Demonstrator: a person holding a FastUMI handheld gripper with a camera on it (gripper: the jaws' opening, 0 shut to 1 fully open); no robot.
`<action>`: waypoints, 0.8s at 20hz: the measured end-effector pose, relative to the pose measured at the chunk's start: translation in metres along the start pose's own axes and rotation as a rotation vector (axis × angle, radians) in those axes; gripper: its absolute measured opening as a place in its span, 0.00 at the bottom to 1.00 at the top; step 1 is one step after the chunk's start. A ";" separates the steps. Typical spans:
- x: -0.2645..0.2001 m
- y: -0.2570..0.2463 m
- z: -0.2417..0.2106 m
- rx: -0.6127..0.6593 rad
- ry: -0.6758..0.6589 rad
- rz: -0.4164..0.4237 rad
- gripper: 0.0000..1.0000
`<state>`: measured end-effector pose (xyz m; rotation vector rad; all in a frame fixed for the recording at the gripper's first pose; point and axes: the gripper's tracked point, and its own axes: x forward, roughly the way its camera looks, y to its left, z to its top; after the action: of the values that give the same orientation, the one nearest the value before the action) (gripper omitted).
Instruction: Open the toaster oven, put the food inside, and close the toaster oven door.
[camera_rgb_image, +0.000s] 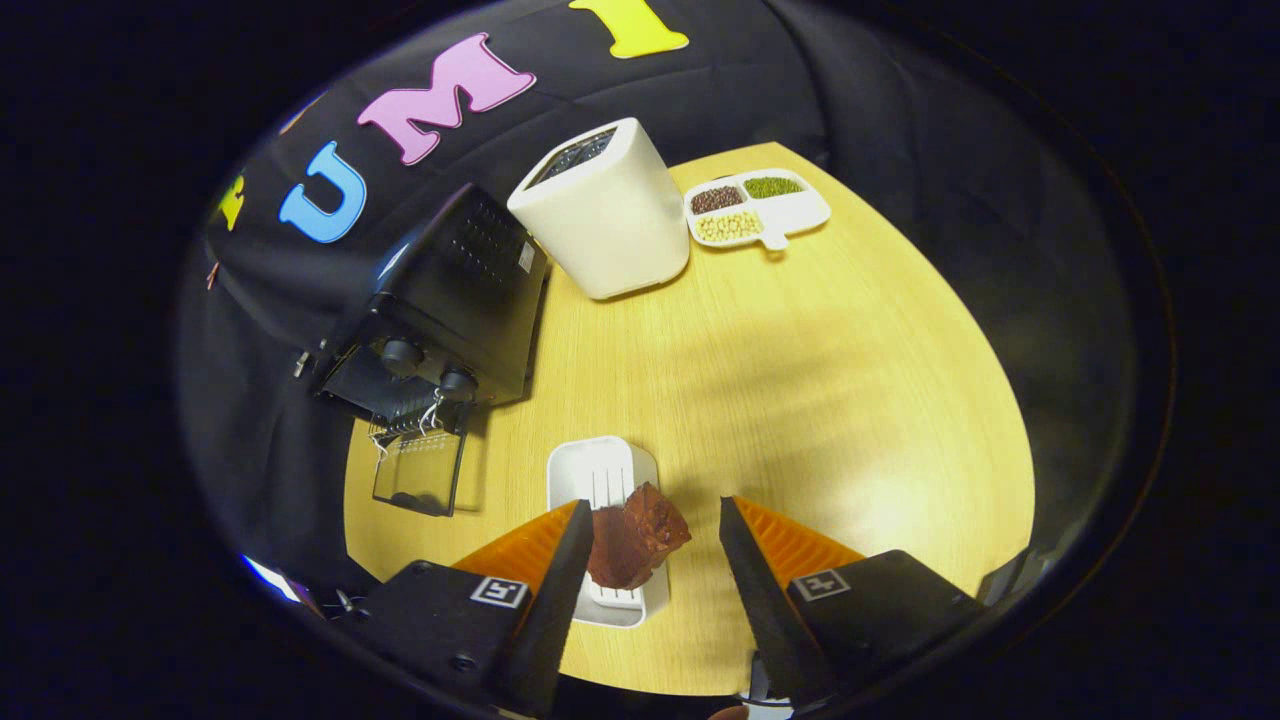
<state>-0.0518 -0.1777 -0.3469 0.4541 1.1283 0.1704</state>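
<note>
toaster oven (440, 300) interior too dark to tell, white tray (600, 470) partly hidden by meat (635, 535)

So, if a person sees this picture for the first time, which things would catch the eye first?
Probably the dark brown piece of food on a white tray, lying between the open fingers of the gripper, close against one of them. Next, the black toaster oven beyond the fingers, at the table's edge, with its glass door folded down open. Behind it stands a tall white container, with a divided dish of beans beside it.

Staged recording booth, not a home kitchen, black cloth wall (900, 130) draped behind, small wooden worktop (820, 380) set with toaster oven (450, 310), white canister (605, 215), divided bean tray (757, 208)
</note>
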 end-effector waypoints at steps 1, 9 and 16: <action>0.004 0.002 -0.003 0.026 0.014 0.021 0.75; -0.010 0.014 -0.005 0.056 -0.033 0.057 0.14; -0.050 0.061 0.012 -0.001 -0.190 0.070 0.12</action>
<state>-0.0563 -0.1435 -0.2748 0.4987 0.9266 0.1845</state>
